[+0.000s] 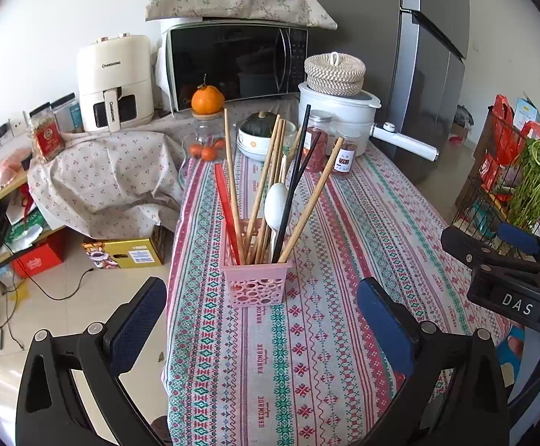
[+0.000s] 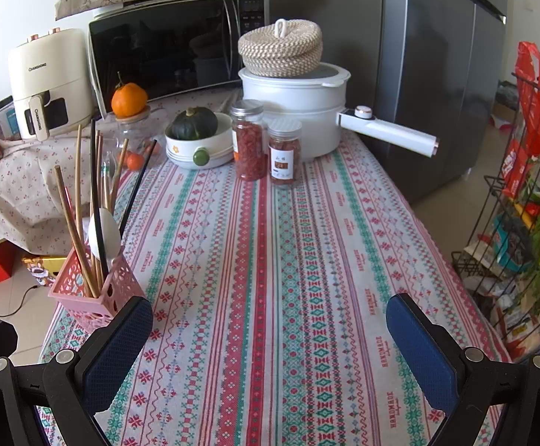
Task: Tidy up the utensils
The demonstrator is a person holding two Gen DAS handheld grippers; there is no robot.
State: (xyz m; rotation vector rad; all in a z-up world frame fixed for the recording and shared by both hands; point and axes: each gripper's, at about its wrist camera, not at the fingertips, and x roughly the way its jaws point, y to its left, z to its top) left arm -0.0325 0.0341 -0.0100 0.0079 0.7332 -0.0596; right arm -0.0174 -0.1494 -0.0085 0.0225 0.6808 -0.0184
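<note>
All visible utensils — chopsticks (image 1: 258, 200), white spoon (image 1: 275, 204) — stand in pink basket (image 1: 256, 284); none loose on tablecloth (image 2: 270, 260). Left gripper (image 1: 262, 319) and right gripper (image 2: 270, 338) both spread wide, empty. Task looks finished or nearly so.

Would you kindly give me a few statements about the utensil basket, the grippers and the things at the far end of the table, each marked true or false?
1. The pink basket holds chopsticks and a white spoon. True.
2. The left hand-held gripper is clamped on a chopstick. False: it is open and holds nothing.
3. An orange sits on top of a glass jar. True.
4. The right hand-held gripper is open over bare tablecloth. True.
5. The green squash lies loose on the tablecloth. False: it sits in a white bowl.
6. The woven mats lie on the microwave. False: they rest on the white pot.
</note>
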